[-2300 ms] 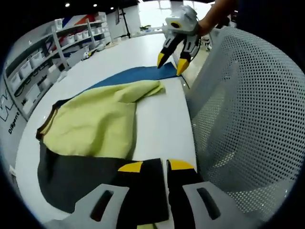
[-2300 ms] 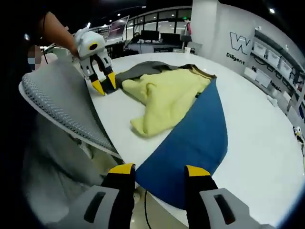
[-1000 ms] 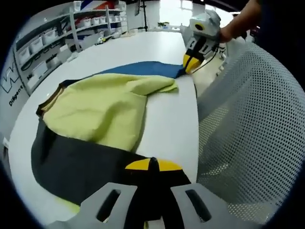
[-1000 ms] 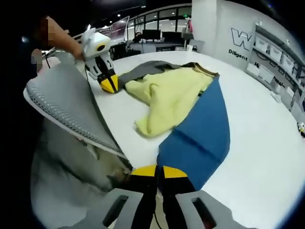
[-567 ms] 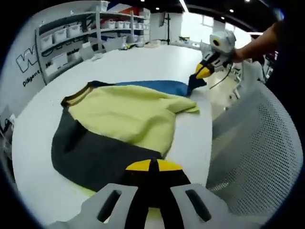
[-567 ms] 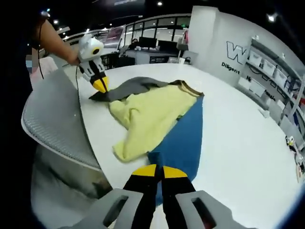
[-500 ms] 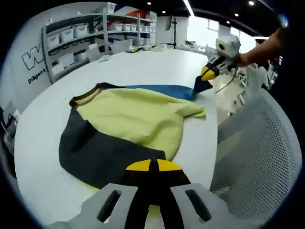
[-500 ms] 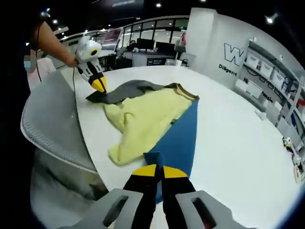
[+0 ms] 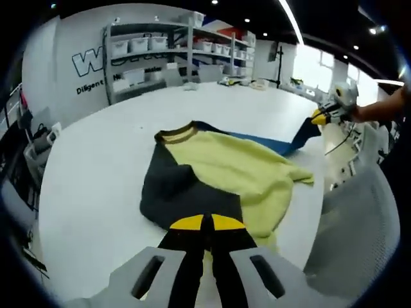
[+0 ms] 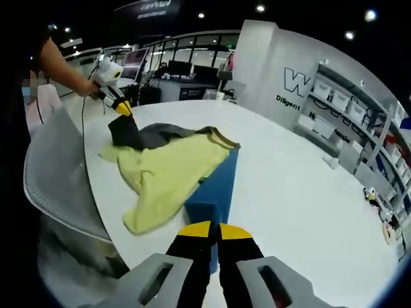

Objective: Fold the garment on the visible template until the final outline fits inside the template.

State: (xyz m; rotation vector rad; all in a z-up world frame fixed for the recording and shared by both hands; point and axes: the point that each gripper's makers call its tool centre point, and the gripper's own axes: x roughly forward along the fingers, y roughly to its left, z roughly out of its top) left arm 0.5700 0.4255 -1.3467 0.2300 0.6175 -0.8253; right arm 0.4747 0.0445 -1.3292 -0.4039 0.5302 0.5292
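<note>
Here, both tools clamped on raised garment corners.

I see a broad white table running far into the room, and near its edge a grey mesh chair back. Far off, against the white wall with large dark lettering, stand shelving racks loaded with pale bins, with small items scattered on the table's far end; bright windows lie to the right
</note>
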